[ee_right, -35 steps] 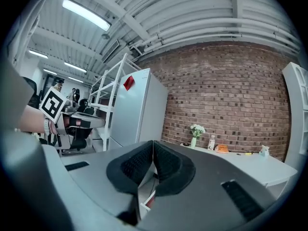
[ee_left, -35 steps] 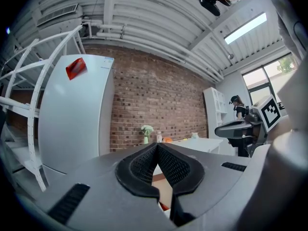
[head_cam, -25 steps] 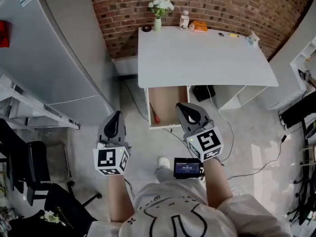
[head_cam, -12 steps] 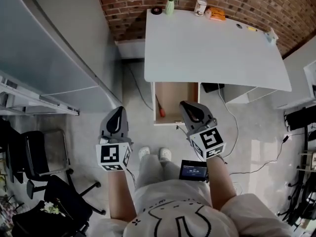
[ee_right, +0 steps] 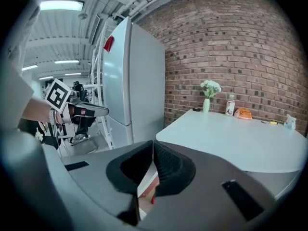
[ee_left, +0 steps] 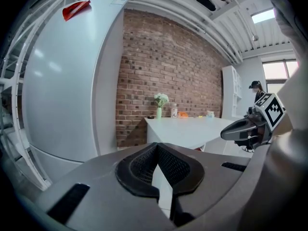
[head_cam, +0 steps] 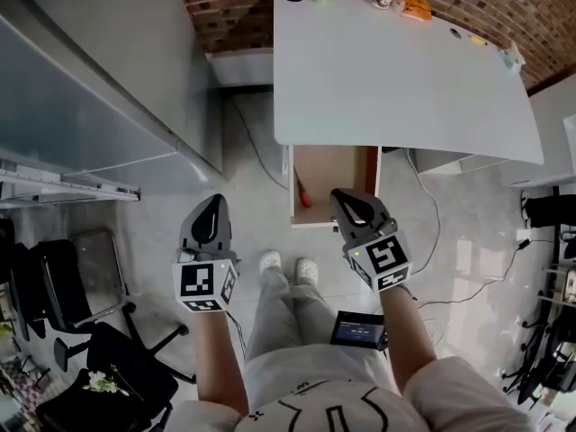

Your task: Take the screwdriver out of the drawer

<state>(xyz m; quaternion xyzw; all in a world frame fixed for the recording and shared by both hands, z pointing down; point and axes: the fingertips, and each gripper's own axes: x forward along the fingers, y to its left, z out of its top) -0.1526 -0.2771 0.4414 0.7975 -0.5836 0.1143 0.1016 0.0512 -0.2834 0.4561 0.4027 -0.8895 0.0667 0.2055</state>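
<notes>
Though the table (head_cam: 405, 70) overhangs the drawer (head_cam: 340, 171), its screwdriver (head_cam: 303, 194) shows.

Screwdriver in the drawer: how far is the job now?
Done: the drawer is open. In hand: nothing; left tongs and right tongs are shut and empty. Left: open one, grasp the screwdriver lying at the drawer's left side, lift it out.

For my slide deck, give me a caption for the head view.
Left gripper and right gripper hover shut before the open drawer holding a screwdriver.
</notes>
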